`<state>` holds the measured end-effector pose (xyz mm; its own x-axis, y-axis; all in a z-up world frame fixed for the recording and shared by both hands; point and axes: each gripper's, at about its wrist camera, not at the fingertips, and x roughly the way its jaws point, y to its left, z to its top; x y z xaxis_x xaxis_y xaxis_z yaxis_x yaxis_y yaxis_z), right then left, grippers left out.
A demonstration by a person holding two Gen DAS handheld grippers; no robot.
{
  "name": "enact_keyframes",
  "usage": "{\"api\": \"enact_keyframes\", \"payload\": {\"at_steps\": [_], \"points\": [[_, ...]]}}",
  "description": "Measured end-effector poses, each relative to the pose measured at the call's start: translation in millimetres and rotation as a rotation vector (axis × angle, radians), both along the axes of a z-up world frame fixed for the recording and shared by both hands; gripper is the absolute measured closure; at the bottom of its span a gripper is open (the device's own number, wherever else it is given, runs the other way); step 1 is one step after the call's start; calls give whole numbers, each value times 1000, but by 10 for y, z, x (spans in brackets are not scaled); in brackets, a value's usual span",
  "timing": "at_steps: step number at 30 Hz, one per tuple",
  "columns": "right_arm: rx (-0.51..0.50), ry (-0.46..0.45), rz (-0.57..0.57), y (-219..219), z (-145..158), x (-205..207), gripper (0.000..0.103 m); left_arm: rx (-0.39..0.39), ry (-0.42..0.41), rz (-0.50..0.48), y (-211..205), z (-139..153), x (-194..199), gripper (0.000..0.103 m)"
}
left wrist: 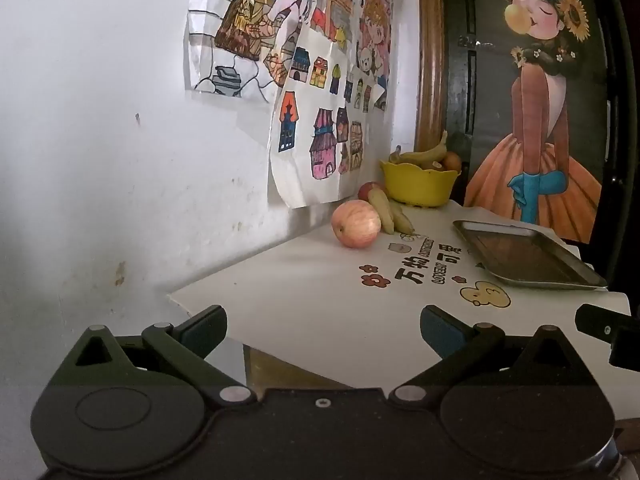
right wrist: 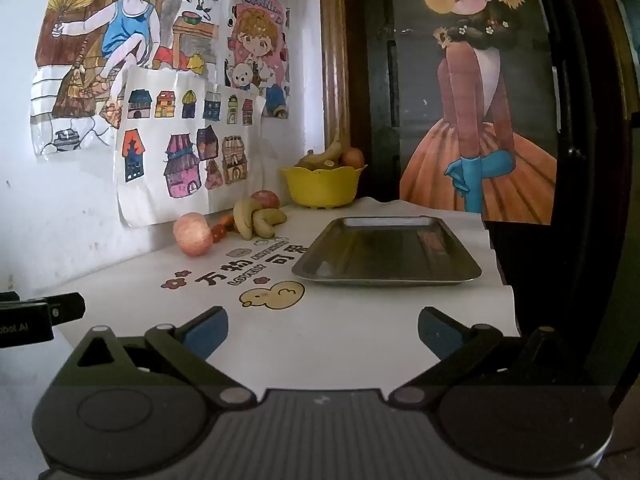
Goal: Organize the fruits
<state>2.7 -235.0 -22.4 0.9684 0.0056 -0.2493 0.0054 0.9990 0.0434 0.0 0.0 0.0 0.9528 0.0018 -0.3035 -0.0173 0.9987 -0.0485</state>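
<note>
Round pink apple beside curved bananas, flat metal tray

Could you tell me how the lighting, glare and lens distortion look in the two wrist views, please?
Left wrist: dim, soft light, strong fisheye bending of the door frame, tray dark with a bright rim. Right wrist: similarly dim, tray mirrors the poster, apple lit brightest; corners vignetted.

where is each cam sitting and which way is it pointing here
Left wrist: on the left gripper at the table's near left corner, facing the apple and yellow bowl; its open fingers and the right gripper's tip at the right edge show.
Right wrist: on the right gripper further right, facing the empty metal tray; its open fingers show.
Shared: apple, bananas, bowl, tray, wall drawings.
</note>
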Motion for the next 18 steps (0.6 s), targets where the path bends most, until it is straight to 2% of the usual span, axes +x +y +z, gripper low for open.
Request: {"api": "enact_keyframes", "payload": {"at_steps": [13,18], "points": [[5,21,-2,-14,-47,25,0,-5,3,1,5,12,-20,1],[8,26,-1,-16,-36,32,0,-5,9,5,32,-79,-6,1]]}}
